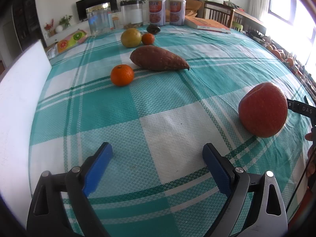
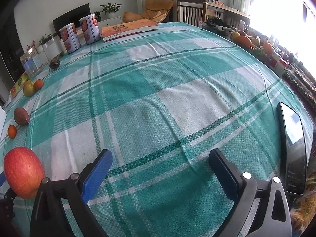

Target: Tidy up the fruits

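From my left wrist view I see the red apple [image 1: 263,109] resting on the checked cloth at the right, tipped so its dimple faces up and left, well apart from the others. Farther back a small mandarin [image 1: 122,75] sits just beside the blunt end of a reddish-brown sweet potato [image 1: 158,58] that lies on its side, pointed tip to the right. Behind those I make out a yellow-green round fruit [image 1: 131,38] touching a second small mandarin [image 1: 148,39], with a dark, wrinkled fruit [image 1: 153,28] just past them.
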Action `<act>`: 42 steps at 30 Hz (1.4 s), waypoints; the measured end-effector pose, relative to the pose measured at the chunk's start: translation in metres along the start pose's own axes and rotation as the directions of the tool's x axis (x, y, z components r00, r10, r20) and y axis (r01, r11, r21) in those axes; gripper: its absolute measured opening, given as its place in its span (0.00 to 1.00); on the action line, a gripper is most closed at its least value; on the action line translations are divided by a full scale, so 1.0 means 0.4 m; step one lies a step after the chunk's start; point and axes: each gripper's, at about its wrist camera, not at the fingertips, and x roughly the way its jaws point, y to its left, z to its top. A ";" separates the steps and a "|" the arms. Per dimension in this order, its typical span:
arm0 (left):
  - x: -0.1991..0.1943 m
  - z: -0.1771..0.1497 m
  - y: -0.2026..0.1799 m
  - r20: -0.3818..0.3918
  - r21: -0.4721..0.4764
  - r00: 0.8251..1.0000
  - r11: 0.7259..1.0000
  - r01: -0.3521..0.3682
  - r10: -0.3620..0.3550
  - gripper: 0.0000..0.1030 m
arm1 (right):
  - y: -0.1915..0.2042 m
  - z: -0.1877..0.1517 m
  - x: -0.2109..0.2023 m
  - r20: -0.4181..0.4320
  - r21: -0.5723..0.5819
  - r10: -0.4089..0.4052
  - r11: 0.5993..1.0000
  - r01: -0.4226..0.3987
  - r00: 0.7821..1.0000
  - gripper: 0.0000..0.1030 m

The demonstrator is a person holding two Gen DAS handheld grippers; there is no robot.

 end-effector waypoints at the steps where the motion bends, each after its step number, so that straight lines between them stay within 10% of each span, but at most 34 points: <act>1: 0.000 0.000 0.000 0.000 0.000 1.000 1.000 0.000 0.000 0.91 | 0.000 0.000 0.000 -0.001 -0.001 -0.001 1.000 0.001 1.000 0.96; 42: 0.001 0.000 0.000 0.000 -0.002 1.000 1.000 0.000 0.000 0.92 | 0.004 0.000 0.001 -0.004 -0.006 -0.001 1.000 0.001 1.000 0.98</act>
